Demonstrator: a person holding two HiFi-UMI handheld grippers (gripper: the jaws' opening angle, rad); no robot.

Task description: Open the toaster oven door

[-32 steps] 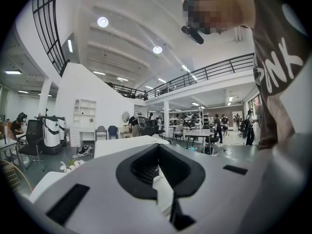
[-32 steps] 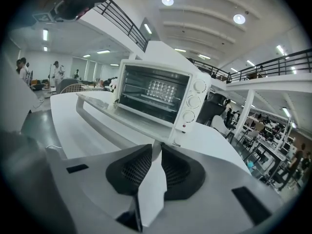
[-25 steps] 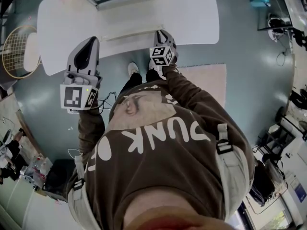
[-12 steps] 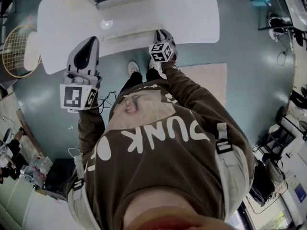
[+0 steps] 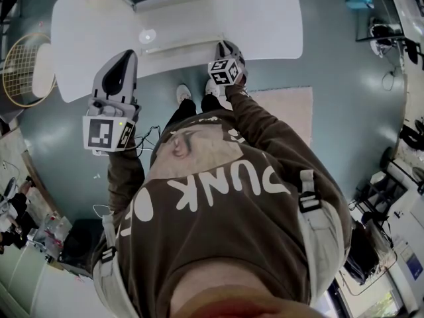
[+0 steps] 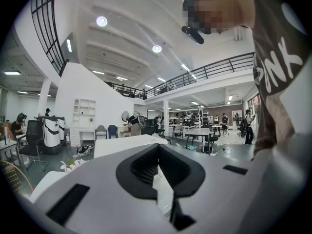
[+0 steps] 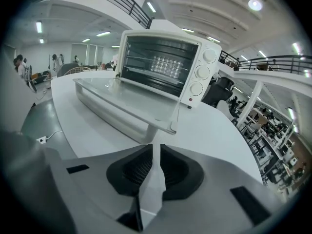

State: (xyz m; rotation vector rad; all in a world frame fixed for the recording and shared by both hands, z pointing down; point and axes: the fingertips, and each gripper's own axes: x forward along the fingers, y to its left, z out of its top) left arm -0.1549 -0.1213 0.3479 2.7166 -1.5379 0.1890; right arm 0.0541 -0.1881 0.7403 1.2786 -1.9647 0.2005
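While its jaws were pressed together with nothing between them, the right gripper (image 7: 156, 149) hung just short of the handle (image 7: 105, 112) of the toaster oven door (image 7: 131, 97), which lay folded down flat ahead. Beyond stood the toaster oven (image 7: 168, 65) on the white table (image 7: 217, 133). Off to its left, the left gripper (image 6: 158, 168) was likewise closed and empty.

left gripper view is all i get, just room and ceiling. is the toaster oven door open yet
observer: yes, the right gripper view shows the toaster oven with its door folded down about level.
operator: right gripper holding it
observer: no, the right gripper is shut and empty, tips close to the door's front edge.
operator: where's my left
observer: the head view puts the left gripper over the table edge, left of the door.
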